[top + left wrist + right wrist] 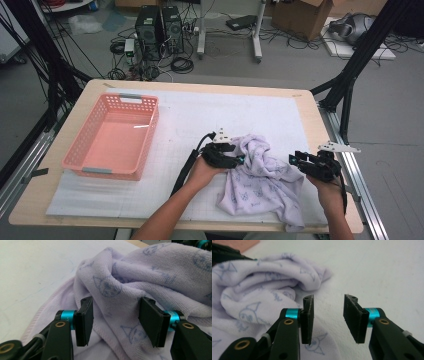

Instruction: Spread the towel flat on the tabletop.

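Two sets of fingers stand spread around the crumpled lilac towel [262, 177], the pink basket [112, 137] well apart.

The towel [130, 287] between the left gripper's [115, 320] jaws is soft lilac terry cloth, its looped pile matt and fuzzy, printed with faded blue cat faces and finished with a stitched hem. Both that tool and the right gripper [329, 318] look like matt black plastic, with flat, dull, rubbery pads [308, 320], glossy turquoise anodised metal collars and brass-coloured rivets. Beneath the grippers lies a white mat [200, 120] with a slightly rough, paper-like matt finish on a pale, smooth wooden tabletop [310, 107], and beyond the left gripper stands a basket [112, 137] of shiny pink perforated plastic.
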Action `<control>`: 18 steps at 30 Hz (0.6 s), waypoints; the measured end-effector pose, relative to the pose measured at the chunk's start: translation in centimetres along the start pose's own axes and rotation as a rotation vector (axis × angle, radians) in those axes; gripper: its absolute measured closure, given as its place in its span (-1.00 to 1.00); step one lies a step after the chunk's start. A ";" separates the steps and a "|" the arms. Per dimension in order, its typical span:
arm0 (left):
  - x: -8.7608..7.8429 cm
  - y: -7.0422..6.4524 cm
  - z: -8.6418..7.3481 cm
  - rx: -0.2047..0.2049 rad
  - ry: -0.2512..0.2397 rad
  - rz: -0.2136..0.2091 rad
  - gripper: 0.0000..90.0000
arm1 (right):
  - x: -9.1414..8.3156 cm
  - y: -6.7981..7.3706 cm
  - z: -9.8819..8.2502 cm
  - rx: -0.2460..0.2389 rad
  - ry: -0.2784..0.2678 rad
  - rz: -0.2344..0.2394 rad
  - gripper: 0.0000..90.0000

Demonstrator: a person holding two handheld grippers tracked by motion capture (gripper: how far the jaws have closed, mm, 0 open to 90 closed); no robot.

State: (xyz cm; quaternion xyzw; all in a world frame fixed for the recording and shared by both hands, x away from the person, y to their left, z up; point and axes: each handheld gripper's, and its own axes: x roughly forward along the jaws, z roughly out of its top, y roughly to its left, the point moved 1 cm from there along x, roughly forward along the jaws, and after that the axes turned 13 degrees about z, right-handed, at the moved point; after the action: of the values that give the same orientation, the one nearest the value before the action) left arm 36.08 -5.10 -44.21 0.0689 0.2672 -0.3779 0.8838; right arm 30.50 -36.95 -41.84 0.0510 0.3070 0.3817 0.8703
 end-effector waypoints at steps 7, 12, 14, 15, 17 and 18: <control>-0.6 0.1 -0.3 0.033 0.045 -0.003 0.88 | 1.1 0.0 0.6 0.014 0.006 -0.001 0.22; -4.3 1.4 -1.4 0.040 0.027 0.013 0.88 | 1.5 -0.2 1.1 0.019 -0.001 -0.006 0.22; -6.0 1.9 -2.1 0.051 0.020 0.015 0.88 | 1.8 -0.2 1.4 0.027 0.000 -0.009 0.22; -6.8 2.2 -2.5 0.055 0.022 0.017 0.88 | 1.9 -0.3 1.6 0.028 0.001 -0.009 0.21; -8.1 2.7 -3.4 0.048 0.020 0.027 0.88 | 2.5 -0.2 2.2 0.028 0.006 -0.003 0.21; -8.7 2.9 -3.9 0.046 0.025 0.027 0.88 | 2.9 0.0 2.5 0.028 0.012 -0.001 0.21</control>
State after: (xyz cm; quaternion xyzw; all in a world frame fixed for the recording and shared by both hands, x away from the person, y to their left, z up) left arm 31.50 3.71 -43.20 0.0974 0.2686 -0.3712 0.8835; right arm 33.43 -34.61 -41.30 0.0607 0.3173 0.3775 0.8678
